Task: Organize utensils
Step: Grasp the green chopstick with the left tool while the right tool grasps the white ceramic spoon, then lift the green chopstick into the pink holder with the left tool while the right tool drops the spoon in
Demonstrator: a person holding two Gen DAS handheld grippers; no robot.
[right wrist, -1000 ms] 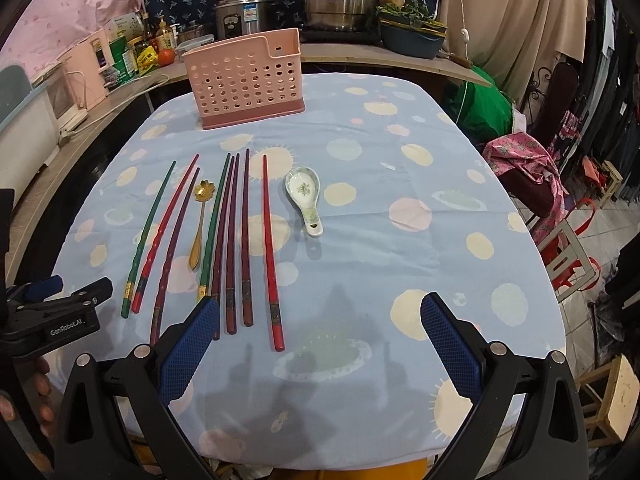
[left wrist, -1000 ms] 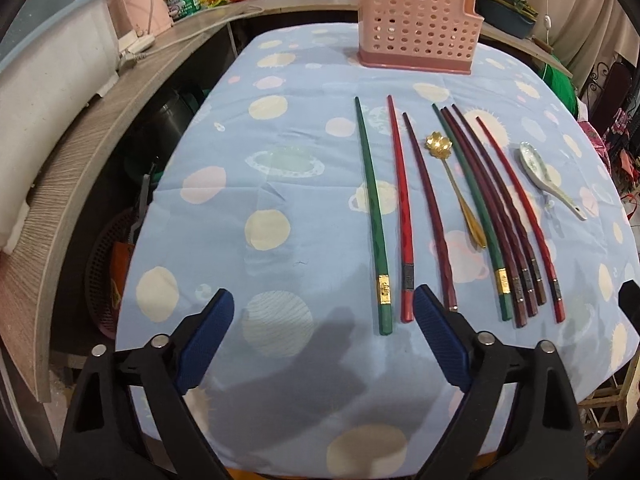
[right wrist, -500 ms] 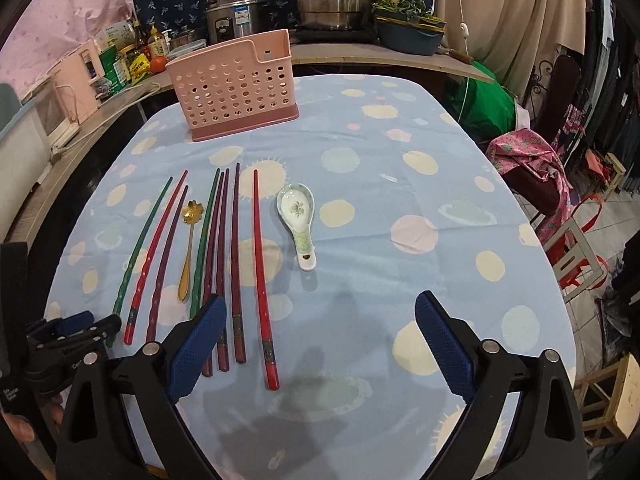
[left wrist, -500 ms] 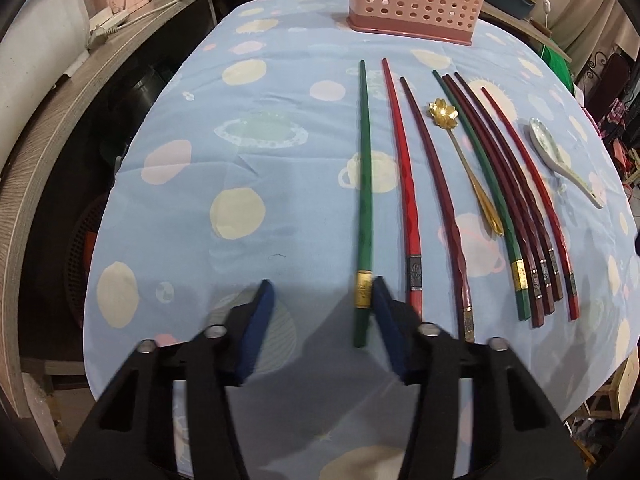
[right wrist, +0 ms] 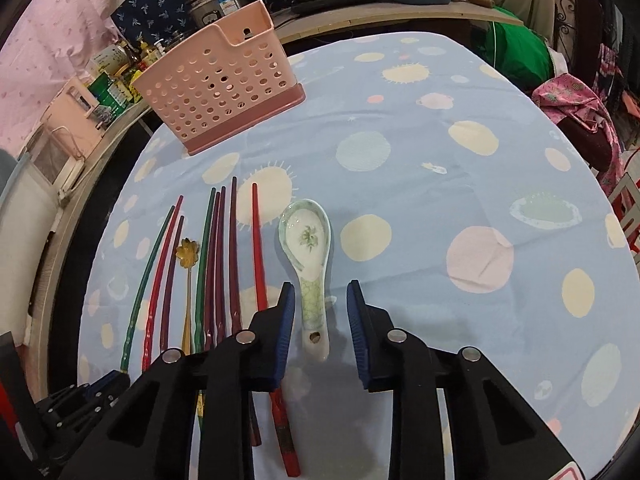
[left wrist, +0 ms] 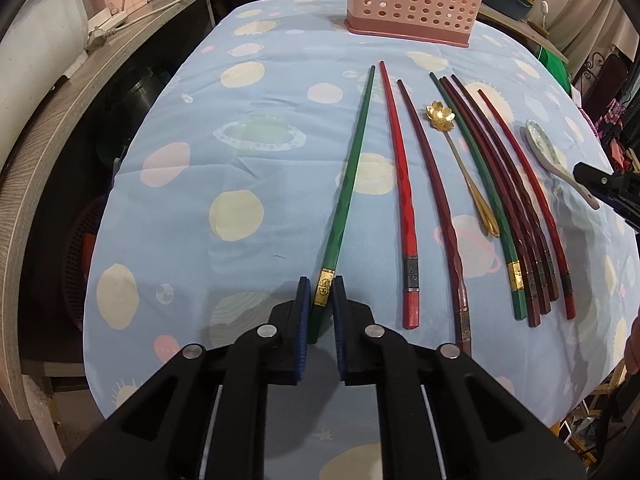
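Where half a second ago the left tongs stood wide, they have now narrowed onto the gold-banded end of the green chopstick, seemingly gripping it, on the worktop; the right tongs, partly open, straddle the ceramic spoon handle without touching; both await the pink basket

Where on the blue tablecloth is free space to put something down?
Bare cloth lies left of the leftmost green chopstick and right of the white ceramic spoon. Between them, chopsticks and the gold flower spoon lie crowded.
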